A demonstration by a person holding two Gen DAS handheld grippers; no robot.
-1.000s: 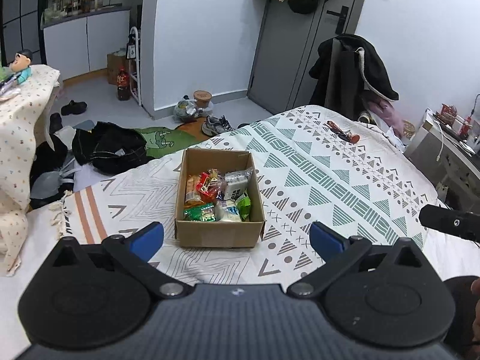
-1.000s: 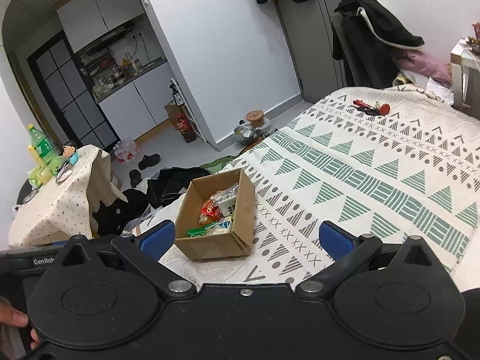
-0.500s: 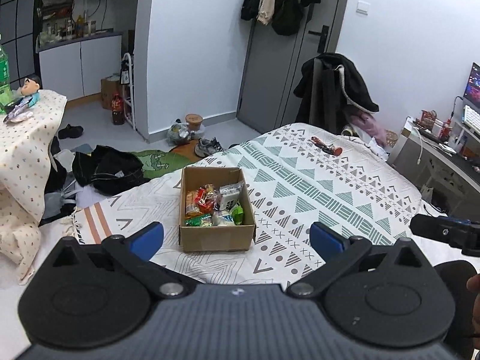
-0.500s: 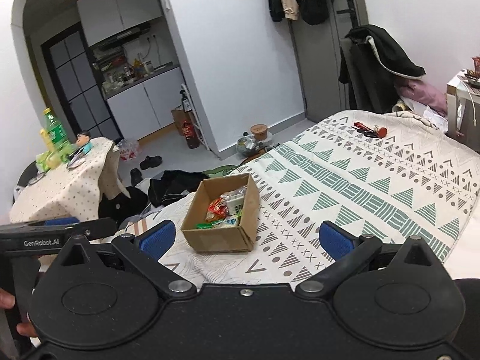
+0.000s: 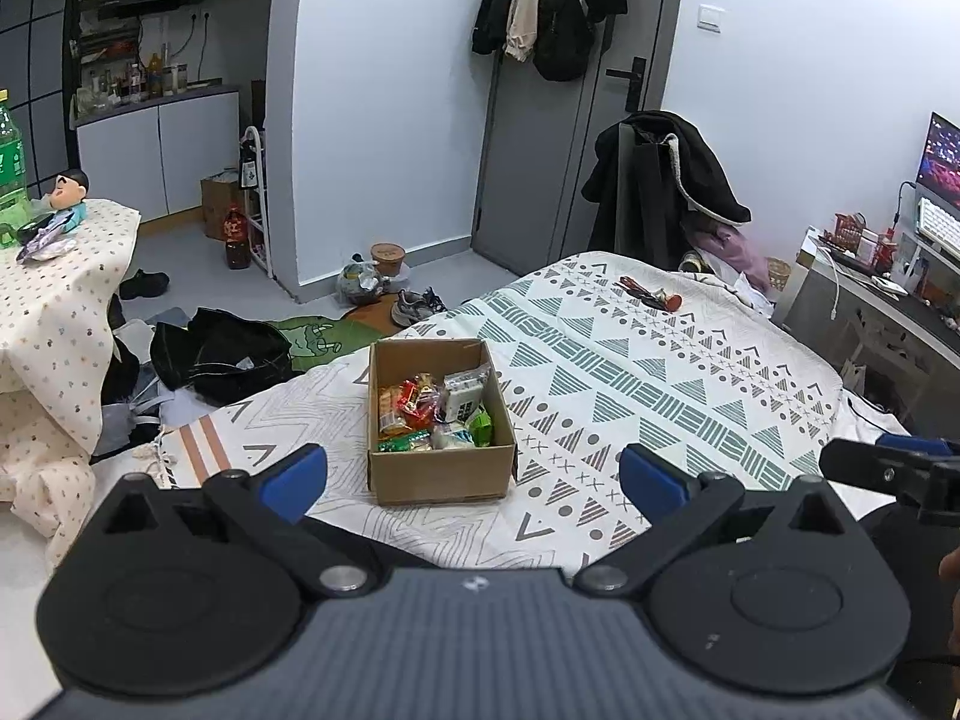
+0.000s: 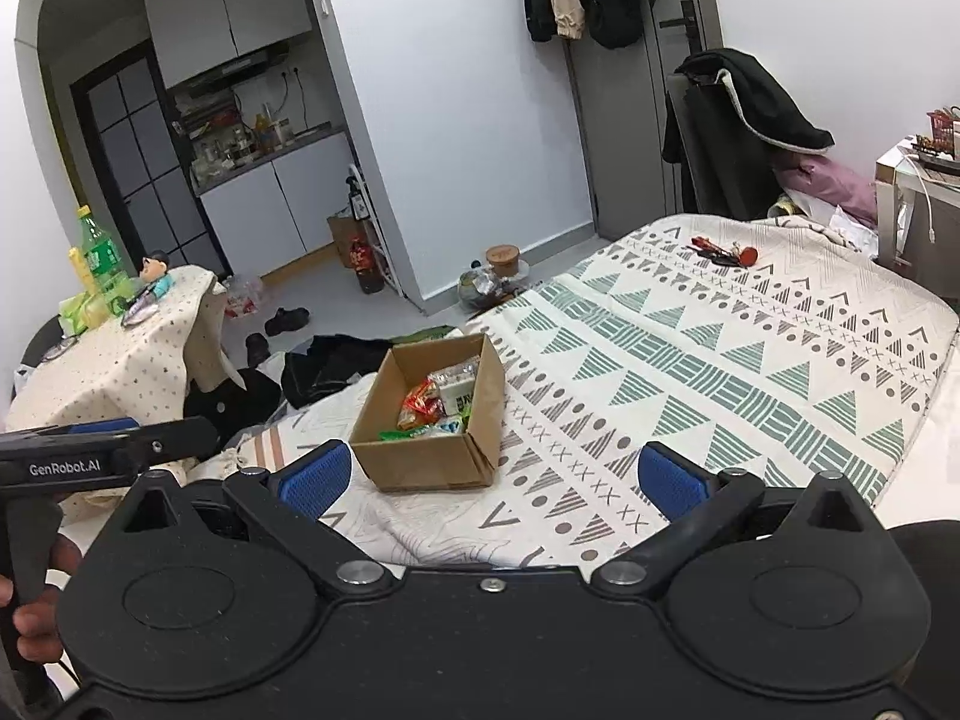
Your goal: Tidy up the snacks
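The cardboard box [image 5: 441, 420] is an open-topped rectangular carton of plain brown board, with no lid or flaps showing above its rim. It sits on the bed [image 5: 660, 384], on the patterned cover, close to the edge that faces the floor and near the corner with the orange stripes. The box stands upright and flat on the cover.

The snacks [image 5: 435, 411] lie loose inside the box and fill its floor without rising above the walls. Contents visible: red and orange wrappers at the left side, a white-and-grey packet [image 5: 465, 396] toward the right wall, and green packets along the near wall. In the right wrist view the snacks [image 6: 441, 405] show the same mix of colours.

The left gripper [image 5: 474, 471] is held above the near part of the bed, short of the box, with its blue-padded fingers [image 5: 294, 471] spread wide apart and nothing between them. The right gripper [image 6: 492, 477] is likewise short of the box, fingers [image 6: 669, 477] wide apart and holding nothing.

A small red and black object [image 5: 651, 297] lies near the far edge of the bed, well apart from the box.
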